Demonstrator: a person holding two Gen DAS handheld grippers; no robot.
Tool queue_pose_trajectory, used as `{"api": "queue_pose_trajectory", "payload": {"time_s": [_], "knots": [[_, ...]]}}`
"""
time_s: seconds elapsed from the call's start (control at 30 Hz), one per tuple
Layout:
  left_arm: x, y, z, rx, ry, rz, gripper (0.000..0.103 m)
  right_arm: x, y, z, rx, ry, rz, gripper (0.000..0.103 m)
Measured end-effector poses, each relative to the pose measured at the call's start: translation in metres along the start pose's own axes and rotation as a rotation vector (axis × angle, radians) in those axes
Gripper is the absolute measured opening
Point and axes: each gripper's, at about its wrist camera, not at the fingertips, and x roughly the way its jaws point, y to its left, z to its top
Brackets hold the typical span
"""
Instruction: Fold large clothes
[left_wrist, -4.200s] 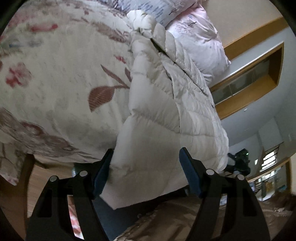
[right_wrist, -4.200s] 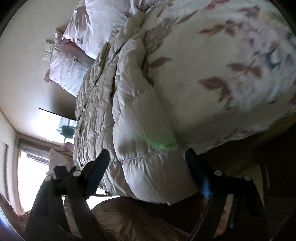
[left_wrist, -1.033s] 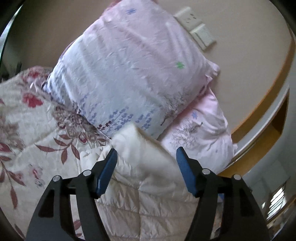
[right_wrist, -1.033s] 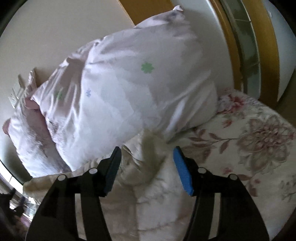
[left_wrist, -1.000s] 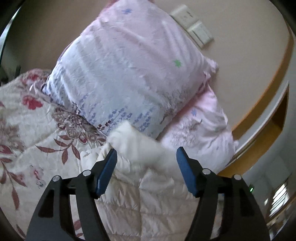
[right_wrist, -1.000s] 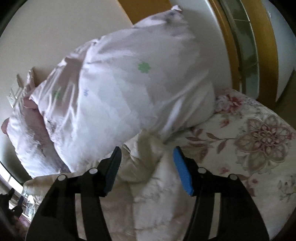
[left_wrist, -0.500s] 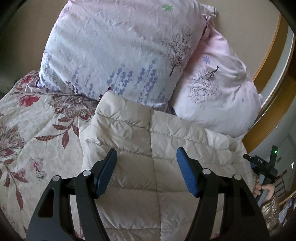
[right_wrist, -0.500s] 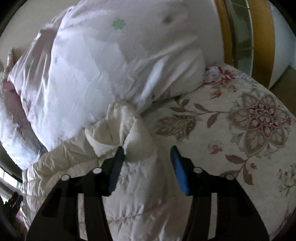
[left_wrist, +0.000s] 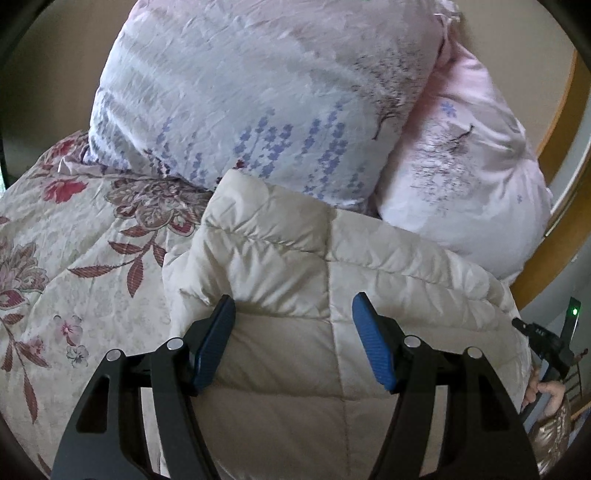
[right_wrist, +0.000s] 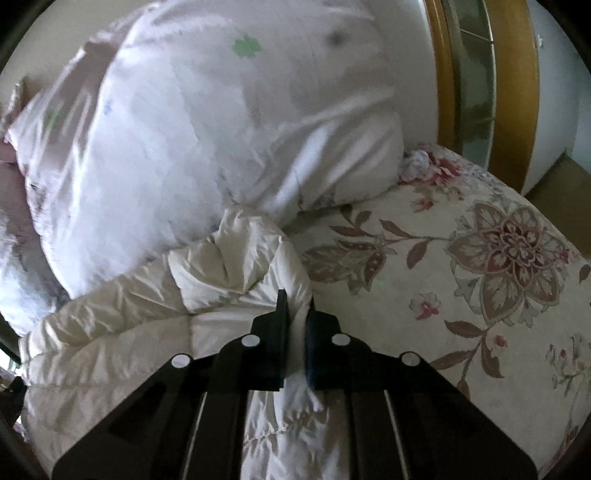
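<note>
On the bed, right gripper (right_wrist: 295, 308) pinches the puffer jacket (left_wrist: 280, 258); left gripper (left_wrist: 293, 314) gapes wide above it.

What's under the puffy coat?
The coat lies on a flowery quilt, seen beside it. Two pillows stand behind it. Whatever lies directly beneath the coat is covered.

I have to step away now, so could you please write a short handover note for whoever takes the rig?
Left gripper: open, fingers straddling the cream puffer jacket, gripping nothing.
Right gripper: shut on the jacket's edge near the floral bedspread.
Jacket lies on the bed, its top end against the pillows.
Done: one layer appears to be laid over towards the pillows.
Left: finish folding, smooth it flat.
</note>
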Motion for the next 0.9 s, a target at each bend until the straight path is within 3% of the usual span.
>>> {"api": "queue_pose_trajectory", "payload": {"time_s": [0.37,0.53,0.67,0.9], "knots": [[0.027,0.006,-0.006,-0.023,0.008,0.086,0.067,0.023,0.003,-0.013,-0.004,0.025,-0.14,0.011],[0.038,0.005,-0.007,-0.011,0.014,0.108,0.069,0.032,0.007,-0.015,-0.009,0.037,-0.182,0.017],[0.033,0.002,-0.01,-0.004,0.012,0.111,0.069,0.028,0.003,-0.013,-0.007,0.048,-0.139,0.023],[-0.016,0.007,-0.028,0.007,-0.013,0.071,0.072,-0.04,-0.006,-0.03,-0.017,-0.021,0.044,0.024]]}}
